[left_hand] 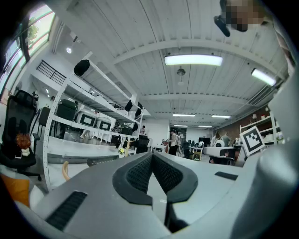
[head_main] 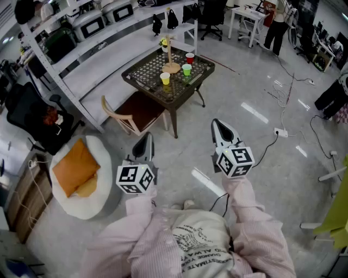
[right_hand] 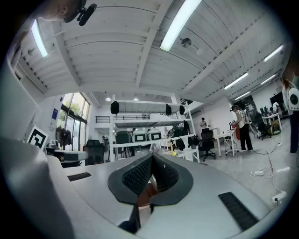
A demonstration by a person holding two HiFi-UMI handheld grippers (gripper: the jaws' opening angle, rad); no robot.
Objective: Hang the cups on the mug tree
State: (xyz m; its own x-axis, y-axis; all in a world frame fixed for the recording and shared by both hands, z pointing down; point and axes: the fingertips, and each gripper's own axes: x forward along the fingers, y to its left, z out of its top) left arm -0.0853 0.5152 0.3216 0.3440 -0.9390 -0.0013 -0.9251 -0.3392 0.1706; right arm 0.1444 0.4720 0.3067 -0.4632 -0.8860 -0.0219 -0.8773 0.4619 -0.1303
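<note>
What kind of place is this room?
Probably an open-plan lab or office workspace: long white shelving carrying boxy machines, an office chair near a desk farther back, and a power strip with cables on the polished floor.

cups 3: yel cup (head_main: 165, 78), grn cup (head_main: 186, 69), red cup (head_main: 190, 57) | mug tree (head_main: 171, 66) 1 | table (head_main: 145, 71) 1 | chair (head_main: 137, 112) 1

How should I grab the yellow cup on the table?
Probably pinch the yellow cup by its side wall just under the rim, coming from the near edge of the table. It stands upright, mouth up, on the side towards you. Any handle is too small to see.
</note>
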